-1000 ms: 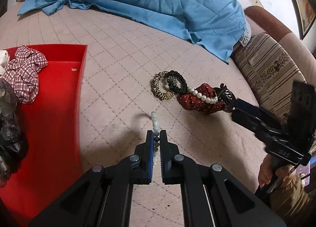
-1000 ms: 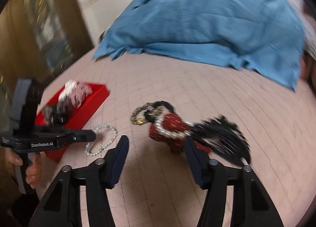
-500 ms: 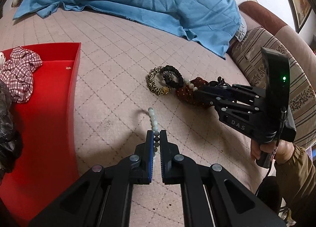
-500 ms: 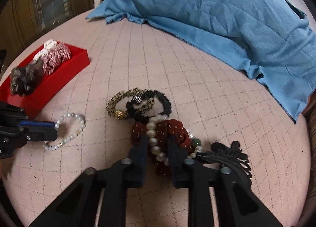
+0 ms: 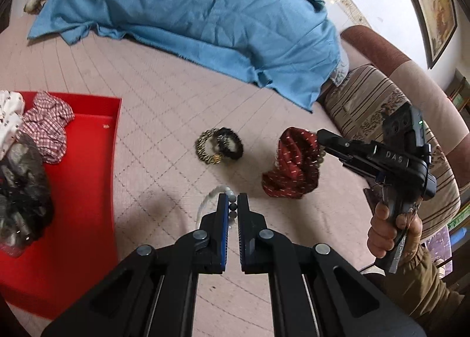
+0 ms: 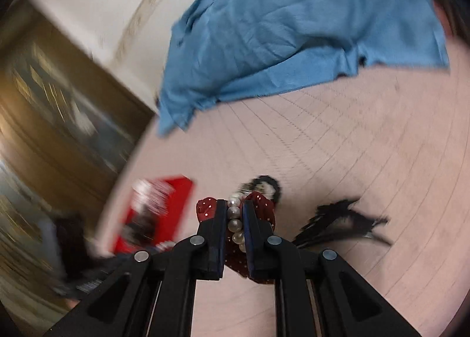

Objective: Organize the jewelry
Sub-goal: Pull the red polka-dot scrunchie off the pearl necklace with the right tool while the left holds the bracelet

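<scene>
Since a second ago your right gripper (image 6: 235,216) had gone from jaws standing wide above the pile to jaws clamped on the pearl strand (image 6: 235,219) and the red dotted scrunchie (image 5: 293,163), which had come up off the quilted bedcover (image 5: 164,119) and hung from them. Your left gripper (image 5: 232,210) had also risen a little, jaws pinched shut on the pale bead bracelet (image 5: 232,205), whose loop dangled just ahead of the tips. You were, I judge, in the carrying step with both hands loaded; the next move called for swinging each load over the red tray (image 5: 88,190) to the left of the left jaws and clearing its raised wall before letting go. Beyond the left tips, the leopard and black scrunchies (image 5: 220,146) lay untouched; the black feathered clip (image 6: 337,219) sat right of the right jaws. Farther off, bare cover gave room up to the blue blanket (image 5: 205,14).
</scene>
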Demonstrator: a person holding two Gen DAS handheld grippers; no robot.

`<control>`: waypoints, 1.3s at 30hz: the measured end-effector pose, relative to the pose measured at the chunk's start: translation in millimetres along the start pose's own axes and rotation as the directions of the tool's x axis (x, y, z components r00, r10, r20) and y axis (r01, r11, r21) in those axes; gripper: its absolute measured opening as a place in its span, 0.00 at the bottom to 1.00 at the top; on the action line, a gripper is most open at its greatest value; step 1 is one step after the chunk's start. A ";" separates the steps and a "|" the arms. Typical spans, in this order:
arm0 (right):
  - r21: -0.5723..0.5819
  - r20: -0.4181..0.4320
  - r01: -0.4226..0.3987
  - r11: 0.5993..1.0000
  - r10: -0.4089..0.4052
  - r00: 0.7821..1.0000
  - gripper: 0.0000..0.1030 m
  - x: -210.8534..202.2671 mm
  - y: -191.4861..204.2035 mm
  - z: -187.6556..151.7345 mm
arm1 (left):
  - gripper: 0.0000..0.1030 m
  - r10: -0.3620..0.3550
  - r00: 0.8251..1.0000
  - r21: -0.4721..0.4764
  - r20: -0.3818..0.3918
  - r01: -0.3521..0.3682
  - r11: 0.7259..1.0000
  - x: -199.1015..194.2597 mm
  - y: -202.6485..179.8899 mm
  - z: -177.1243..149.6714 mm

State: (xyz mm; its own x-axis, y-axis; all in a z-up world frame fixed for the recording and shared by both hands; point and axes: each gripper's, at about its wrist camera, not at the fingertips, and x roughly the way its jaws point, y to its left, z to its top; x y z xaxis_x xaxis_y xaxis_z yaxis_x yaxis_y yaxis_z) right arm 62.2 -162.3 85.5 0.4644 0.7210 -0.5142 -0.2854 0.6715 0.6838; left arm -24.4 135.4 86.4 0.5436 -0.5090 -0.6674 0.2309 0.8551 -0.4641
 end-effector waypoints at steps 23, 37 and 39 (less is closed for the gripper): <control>0.075 0.095 0.055 0.996 -0.062 0.994 0.11 -79.1 15.5 -49.2 | 0.05 0.003 0.999 0.047 0.044 -0.005 0.999 -51.0 -41.4 -18.6; -0.283 0.015 0.463 0.840 -0.479 0.878 0.55 -45.3 21.8 -95.5 | 0.05 0.016 0.999 0.051 0.039 -0.018 0.999 -56.7 -38.1 -28.6; -0.289 -0.026 0.476 0.831 -0.504 0.864 0.53 -47.3 1.7 -111.1 | 0.05 0.019 0.999 0.046 0.030 -0.020 0.999 -53.9 -35.9 -30.9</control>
State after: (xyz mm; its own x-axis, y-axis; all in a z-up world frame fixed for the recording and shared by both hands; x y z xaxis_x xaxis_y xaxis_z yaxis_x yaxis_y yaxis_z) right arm -53.4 -176.3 53.5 0.5228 0.2889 -0.8020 -0.2587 0.9502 0.1737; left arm -86.9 129.1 121.1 0.5717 -0.4897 -0.6583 0.2569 0.8688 -0.4232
